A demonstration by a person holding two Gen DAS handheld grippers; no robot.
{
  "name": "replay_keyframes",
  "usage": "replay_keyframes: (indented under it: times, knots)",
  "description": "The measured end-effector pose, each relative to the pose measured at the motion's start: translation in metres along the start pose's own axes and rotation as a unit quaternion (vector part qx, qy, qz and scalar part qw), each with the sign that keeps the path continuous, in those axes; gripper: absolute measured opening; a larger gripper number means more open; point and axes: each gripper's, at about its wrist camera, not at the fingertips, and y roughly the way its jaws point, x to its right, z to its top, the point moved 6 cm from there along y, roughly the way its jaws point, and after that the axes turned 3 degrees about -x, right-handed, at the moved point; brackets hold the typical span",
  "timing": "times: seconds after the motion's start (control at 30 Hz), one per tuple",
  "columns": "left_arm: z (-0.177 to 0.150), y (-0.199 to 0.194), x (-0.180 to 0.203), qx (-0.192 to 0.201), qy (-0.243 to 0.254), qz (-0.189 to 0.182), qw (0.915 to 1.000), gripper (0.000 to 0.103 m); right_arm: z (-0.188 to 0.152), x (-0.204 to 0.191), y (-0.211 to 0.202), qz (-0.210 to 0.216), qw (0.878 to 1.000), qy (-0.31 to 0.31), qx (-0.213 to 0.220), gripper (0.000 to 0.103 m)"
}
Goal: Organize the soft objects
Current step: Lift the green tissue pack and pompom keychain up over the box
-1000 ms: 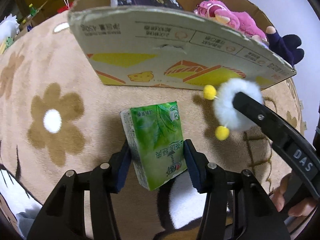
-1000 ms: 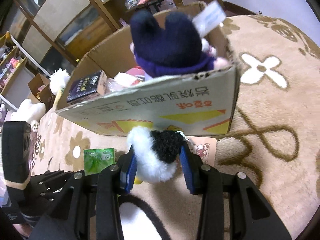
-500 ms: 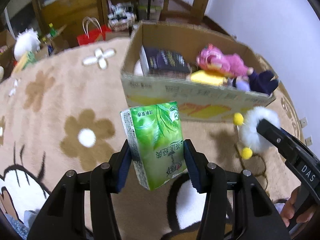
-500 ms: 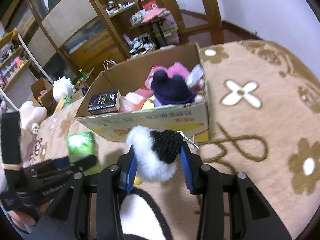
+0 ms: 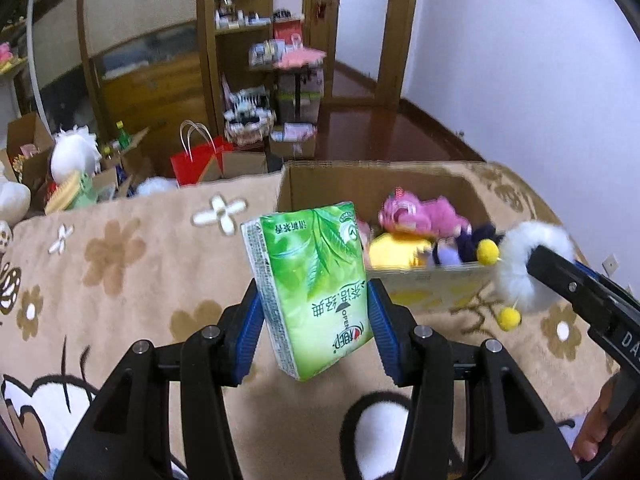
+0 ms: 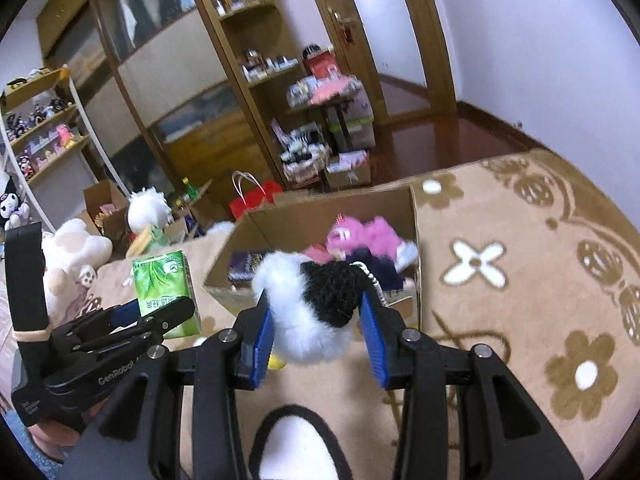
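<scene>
My left gripper [image 5: 312, 316] is shut on a green tissue pack [image 5: 310, 292] and holds it in the air, short of the open cardboard box [image 5: 424, 292]. The pack also shows in the right wrist view [image 6: 166, 288]. My right gripper [image 6: 316, 312] is shut on a white and black fluffy plush toy [image 6: 316, 316] with yellow pompoms [image 5: 488, 251], held near the box's front right corner. The box [image 6: 320, 216] holds a pink plush [image 5: 420, 216], a yellow plush [image 5: 396, 252], a dark blue plush [image 6: 376, 268] and a dark packet [image 6: 244, 264].
A beige flower-patterned rug [image 5: 120, 260] covers the floor. Beyond its far edge stand a red paper bag [image 5: 196, 160], cardboard boxes with white plush toys [image 5: 74, 152] and wooden shelving [image 6: 256, 80]. A white wall [image 5: 520, 80] runs along the right.
Both grippers have risen and tilted up with their loads. The box now sits lower and farther off in both views, and the room behind has come into sight.
</scene>
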Motion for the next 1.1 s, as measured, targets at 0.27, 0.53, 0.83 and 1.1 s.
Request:
replay_keyframes:
  times: [0.27,0.53,0.83,1.1]
  knots:
    - [0.032,-0.027,0.005,0.090,0.031,0.026,0.9951,0.049,0.024,-0.011,-0.017,0.001,0.998,-0.022,0.051,0.042]
    - [0.058,-0.019,0.009,0.112,0.039,0.027,0.9926,0.049,0.047,-0.016,-0.012,0.006,0.996,-0.032,0.079,0.042]
    - [0.067,0.005,0.015,0.131,0.061,0.038,0.9887,0.049,0.056,-0.017,0.007,0.009,0.995,-0.034,0.092,0.042]
    - [0.068,0.029,0.018,0.116,0.064,0.036,0.9905,0.050,0.057,-0.006,0.029,0.015,0.996,-0.021,0.081,0.042]
